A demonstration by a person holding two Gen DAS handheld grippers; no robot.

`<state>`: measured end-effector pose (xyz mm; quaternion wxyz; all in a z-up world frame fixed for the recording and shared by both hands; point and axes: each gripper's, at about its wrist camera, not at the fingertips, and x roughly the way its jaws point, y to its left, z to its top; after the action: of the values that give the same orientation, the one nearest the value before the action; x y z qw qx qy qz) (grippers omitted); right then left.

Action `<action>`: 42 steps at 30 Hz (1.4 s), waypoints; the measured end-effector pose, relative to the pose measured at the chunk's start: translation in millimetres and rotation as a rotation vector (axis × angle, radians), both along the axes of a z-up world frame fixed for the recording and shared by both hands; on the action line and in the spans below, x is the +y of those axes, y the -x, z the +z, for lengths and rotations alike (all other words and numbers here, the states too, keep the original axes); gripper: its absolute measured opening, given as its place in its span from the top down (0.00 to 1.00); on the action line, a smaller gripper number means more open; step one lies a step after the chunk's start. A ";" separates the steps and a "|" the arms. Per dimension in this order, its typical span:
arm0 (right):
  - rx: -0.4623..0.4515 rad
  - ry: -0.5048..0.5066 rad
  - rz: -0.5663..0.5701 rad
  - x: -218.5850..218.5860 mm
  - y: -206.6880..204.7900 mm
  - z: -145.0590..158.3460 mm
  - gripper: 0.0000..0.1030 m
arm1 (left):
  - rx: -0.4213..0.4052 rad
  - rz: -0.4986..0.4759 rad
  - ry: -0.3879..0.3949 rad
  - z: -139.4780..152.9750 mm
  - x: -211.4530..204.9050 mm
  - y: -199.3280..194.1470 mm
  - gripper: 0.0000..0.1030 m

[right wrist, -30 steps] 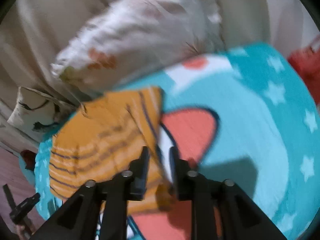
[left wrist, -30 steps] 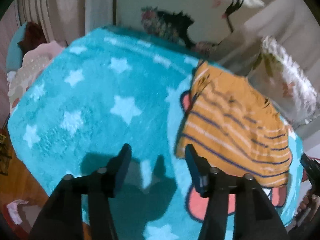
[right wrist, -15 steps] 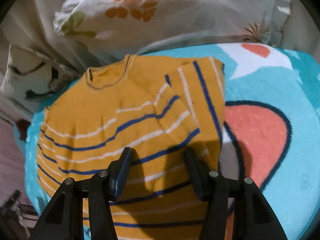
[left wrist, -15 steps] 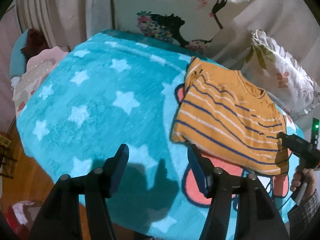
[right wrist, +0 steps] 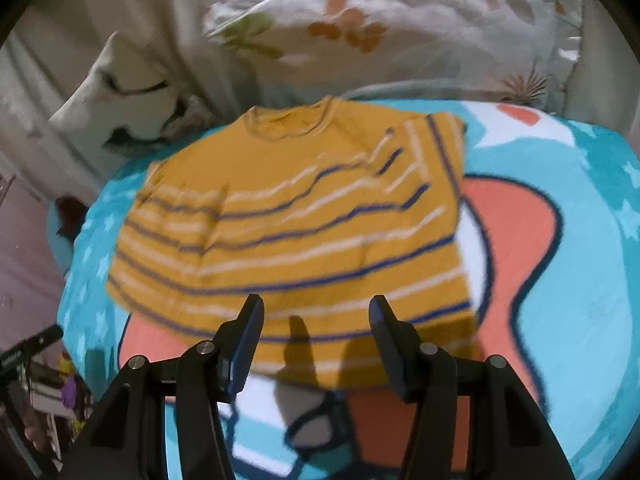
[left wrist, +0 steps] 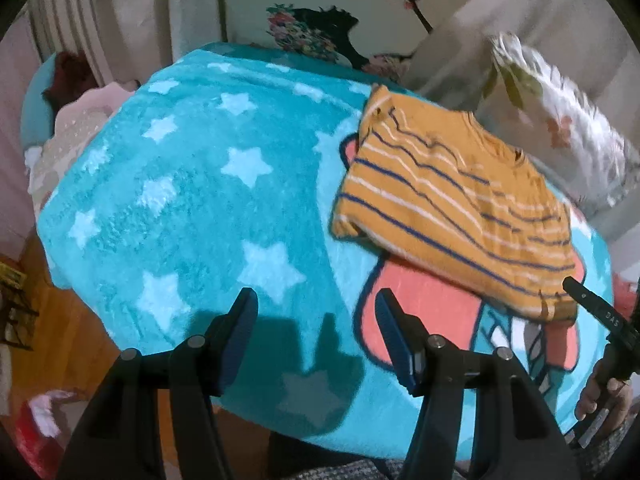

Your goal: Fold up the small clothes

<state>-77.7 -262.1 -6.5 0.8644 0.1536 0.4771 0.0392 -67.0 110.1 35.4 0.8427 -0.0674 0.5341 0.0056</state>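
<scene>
The right tongs (right wrist: 316,322) stand parted at the bottom centre of the right wrist view, gripping nothing. Their jaws have just been opening, and only the lower hem of the striped shirt (right wrist: 296,216) shows behind the gap, with no cloth between the pads. The left tongs (left wrist: 316,318) are likewise released at the bottom of the left wrist view, hovering over bare blanket (left wrist: 192,200) with nothing in them.

The shirt, orange with blue and white stripes, lies on the star-patterned blanket in the middle of the right wrist view and in the right half of the left one. It looks partly folded: one sleeve appears turned in over the body at the upper right of the right view. Flowered pillows (right wrist: 400,28) sit just behind its collar.

The likely trouble lies with the fabric. The blanket is plush, so tongs closing at the hem could pinch blanket pile along with the shirt and drag the bedding as they lift. Catching only the top layer of the hem would peel the shirt open instead of folding it. The turned-in sleeve sits loose, and a quick lift could flip it back out. The left tongs are well apart from the shirt's left edge, so a one-sided lift would probably skew the fold. The right view is blurred, so exact hem position is uncertain.
</scene>
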 end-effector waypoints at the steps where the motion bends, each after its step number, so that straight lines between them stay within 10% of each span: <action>1: -0.002 -0.004 0.014 5.9 4.9 -2.4 0.43 | 0.002 -0.010 -0.009 0.4 -1.7 -0.6 0.42; 26: -0.088 0.339 0.348 264.1 -22.7 -13.7 0.43 | 0.114 -0.507 0.168 -53.5 -40.9 -224.5 0.35; 42: -0.129 0.671 0.373 354.7 -73.4 -51.5 0.44 | 0.220 -0.630 0.310 -81.7 -61.7 -282.7 0.34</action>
<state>-4.3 92.5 -57.9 0.8730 -0.2298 0.4276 0.0473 215.7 48.4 -46.3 0.7205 -0.0255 0.6105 -0.3278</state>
